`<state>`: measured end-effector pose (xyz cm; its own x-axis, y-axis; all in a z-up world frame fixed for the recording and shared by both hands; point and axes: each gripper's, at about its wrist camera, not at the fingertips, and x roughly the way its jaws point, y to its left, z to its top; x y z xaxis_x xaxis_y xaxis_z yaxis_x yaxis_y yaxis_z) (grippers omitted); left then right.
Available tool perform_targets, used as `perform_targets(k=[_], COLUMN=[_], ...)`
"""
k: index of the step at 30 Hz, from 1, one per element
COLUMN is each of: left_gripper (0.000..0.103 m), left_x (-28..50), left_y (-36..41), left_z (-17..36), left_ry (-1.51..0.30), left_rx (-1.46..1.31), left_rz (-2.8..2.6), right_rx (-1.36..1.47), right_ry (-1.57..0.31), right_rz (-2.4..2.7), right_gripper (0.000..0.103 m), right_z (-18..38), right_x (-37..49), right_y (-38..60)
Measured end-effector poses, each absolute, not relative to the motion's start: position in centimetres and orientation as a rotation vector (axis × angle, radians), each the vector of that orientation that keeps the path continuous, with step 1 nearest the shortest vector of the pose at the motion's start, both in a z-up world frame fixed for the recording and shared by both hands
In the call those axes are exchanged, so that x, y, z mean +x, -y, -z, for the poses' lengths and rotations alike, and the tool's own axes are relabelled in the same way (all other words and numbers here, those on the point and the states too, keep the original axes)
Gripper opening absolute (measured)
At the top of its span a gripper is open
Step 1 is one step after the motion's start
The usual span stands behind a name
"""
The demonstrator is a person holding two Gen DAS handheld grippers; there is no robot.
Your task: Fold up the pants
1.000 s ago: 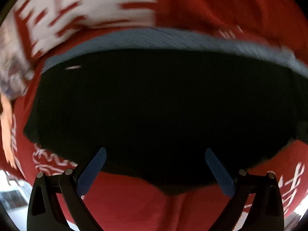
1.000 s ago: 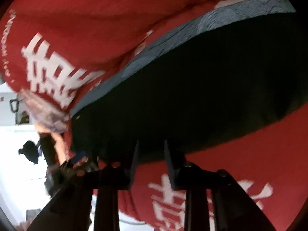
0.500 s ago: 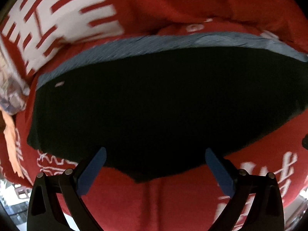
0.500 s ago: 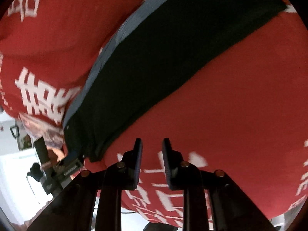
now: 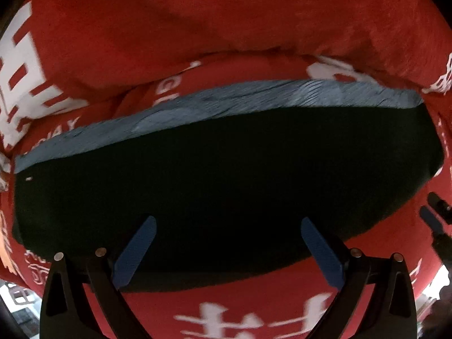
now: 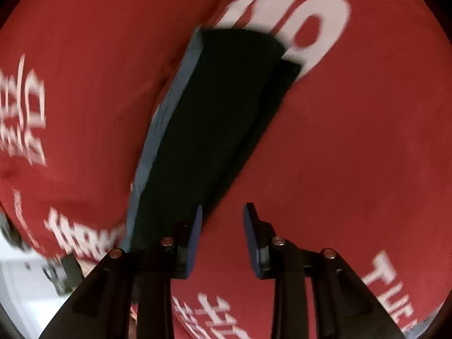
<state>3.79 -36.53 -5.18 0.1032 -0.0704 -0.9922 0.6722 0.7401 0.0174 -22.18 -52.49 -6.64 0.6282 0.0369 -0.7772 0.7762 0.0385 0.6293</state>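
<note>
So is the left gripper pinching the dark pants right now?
No, the left gripper has its jaws spread wide over the dark pants, pinching nothing.

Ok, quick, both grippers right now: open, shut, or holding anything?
Left gripper: open wide, empty, above the dark pants.
Right gripper: jaws just opened a little, nothing between them, beside the pants' edge.

Pants (image 5: 226, 192): black, folded flat; a grey-blue ribbed band (image 5: 254, 96) runs along one long edge.
Cloth (image 5: 197, 28): red throughout, printed with large white lettering and characters, partly blurred.
Left gripper (image 5: 226, 248): black frame, blue pads (image 5: 135, 251), silver rivets.
Right gripper (image 6: 221, 237): black frame, dark blue pads (image 6: 195, 240), silver rivets.
</note>
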Motion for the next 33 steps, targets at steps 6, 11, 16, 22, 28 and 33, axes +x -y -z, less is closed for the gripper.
perform_targets(k=[6, 11, 16, 22, 28, 33], left_gripper=[0.103, 0.103, 0.103, 0.103, 0.103, 0.103], left_x=[2.8, 1.9, 1.9, 1.7, 2.1, 2.2], left_y=[41.2, 41.5, 41.8, 42.9, 42.7, 42.9], left_z=[6.2, 8.1, 7.2, 8.2, 8.6, 7.8], left_ry=[-1.294, -1.315, -1.296, -1.315, -1.311, -1.309], left_rx=[0.591, 0.611, 0.640, 0.642, 0.607, 0.621], left_rz=[0.583, 0.570, 0.579, 0.595, 0.614, 0.598], right_rx=[1.483, 1.464, 1.453, 1.455, 1.492, 1.484], right_ry=[-0.630, -0.626, -0.635, -0.633, -0.542, -0.529], right_rz=[0.681, 0.654, 0.644, 0.604, 0.586, 0.574], right_gripper=[0.034, 0.010, 0.005, 0.038, 0.048, 0.019], right_z=[7.6, 7.6, 7.6, 7.6, 9.5, 9.6], right_x=[-23.6, -22.7, -23.5, -24.7, -23.4, -20.7], right_y=[55.6, 57.5, 57.0, 56.5, 57.2, 58.3])
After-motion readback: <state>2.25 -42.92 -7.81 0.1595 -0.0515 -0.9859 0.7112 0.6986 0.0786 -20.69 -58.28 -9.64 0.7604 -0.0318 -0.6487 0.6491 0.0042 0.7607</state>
